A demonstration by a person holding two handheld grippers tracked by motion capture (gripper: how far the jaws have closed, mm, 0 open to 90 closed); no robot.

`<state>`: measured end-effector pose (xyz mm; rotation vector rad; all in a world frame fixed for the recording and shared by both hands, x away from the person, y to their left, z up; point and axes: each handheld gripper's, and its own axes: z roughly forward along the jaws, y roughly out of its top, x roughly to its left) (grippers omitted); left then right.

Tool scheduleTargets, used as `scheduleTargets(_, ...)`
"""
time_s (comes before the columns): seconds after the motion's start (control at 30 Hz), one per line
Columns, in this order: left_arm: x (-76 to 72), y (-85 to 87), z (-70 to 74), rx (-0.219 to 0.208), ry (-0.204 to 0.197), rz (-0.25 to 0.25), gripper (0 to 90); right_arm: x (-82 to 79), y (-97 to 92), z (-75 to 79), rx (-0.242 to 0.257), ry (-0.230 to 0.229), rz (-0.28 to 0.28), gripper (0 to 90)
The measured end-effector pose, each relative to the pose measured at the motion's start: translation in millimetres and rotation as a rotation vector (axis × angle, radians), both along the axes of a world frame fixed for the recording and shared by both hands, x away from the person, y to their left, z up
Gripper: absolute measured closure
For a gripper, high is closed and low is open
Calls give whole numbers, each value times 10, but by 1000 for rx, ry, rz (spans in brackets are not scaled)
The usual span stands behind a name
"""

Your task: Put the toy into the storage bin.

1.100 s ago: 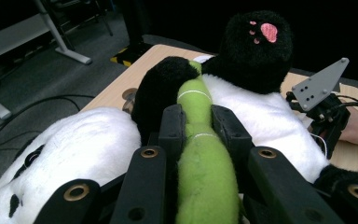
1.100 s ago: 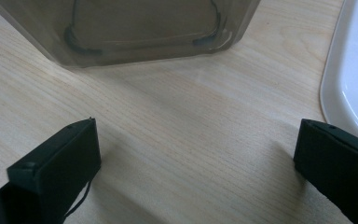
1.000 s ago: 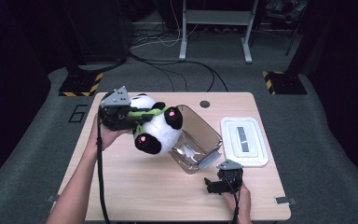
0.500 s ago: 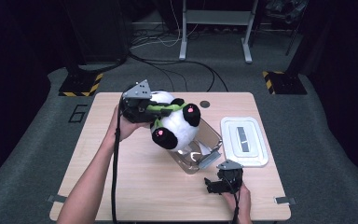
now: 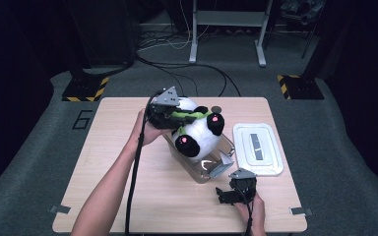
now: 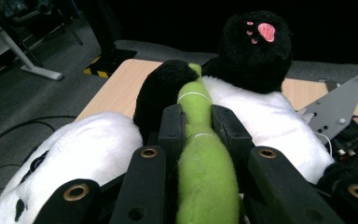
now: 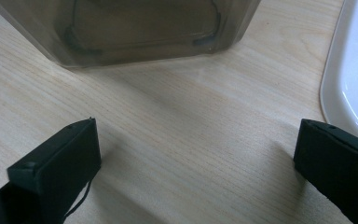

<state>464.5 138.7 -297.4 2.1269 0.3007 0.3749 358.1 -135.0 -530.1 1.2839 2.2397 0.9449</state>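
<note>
A black-and-white panda plush (image 5: 199, 133) hangs tilted over a clear plastic container (image 5: 211, 166) at the table's middle. My left gripper (image 5: 183, 117) is shut on the green plush stalk (image 6: 201, 158) that lies across the panda's (image 6: 265, 105) chest; the two black jaws squeeze it from both sides. A pink-padded black paw (image 6: 255, 44) points away from the camera. My right gripper (image 5: 234, 189) rests low on the table (image 5: 103, 162) in front of the container. It (image 7: 196, 149) is open, with bare wood between its jaws and the container's wall (image 7: 144, 28) just ahead.
A white lid (image 5: 257, 149) lies flat to the right of the container, and its edge (image 7: 354, 70) is close to the right jaw. A small dark disc (image 5: 217, 109) sits near the table's far edge. Cables and stand legs lie on the floor beyond.
My left gripper has carried the panda rightwards and slightly down, from the table's left part to above the container. The right gripper has stayed put.
</note>
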Motion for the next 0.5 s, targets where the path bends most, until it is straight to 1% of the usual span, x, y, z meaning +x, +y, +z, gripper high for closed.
scheduleTargets(0.1, 12, -56, -57, 12, -8, -8, 749, -1, 0, 1, 1, 1, 1, 0)
scheduleTargets(0.13, 16, -76, -78, 6, -1, -10, 749, -1, 0, 0, 0, 1, 1, 0)
scheduleTargets(0.17, 25, -98, -100, 8, 7, -16, 749, -1, 0, 1, 1, 1, 1, 0)
scheduleTargets(0.2, 24, -113, -117, 11, 10, -11, 749, -1, 0, 1, 1, 1, 0, 0)
scheduleTargets(0.3, 36, -181, -186, 21, 18, -17, 749, -1, 0, 1, 1, 1, 1, 0)
scheduleTargets(0.4, 46, -219, -238, 15, 20, -10, 749, -1, 0, 1, 0, 0, 2, 0)
scheduleTargets(0.43, 51, -231, -257, 14, 26, -11, 749, -1, 0, 1, 1, 0, 2, 0)
scheduleTargets(0.5, 51, -262, -295, 25, 27, -13, 749, -1, 0, 1, 1, 0, 2, 0)
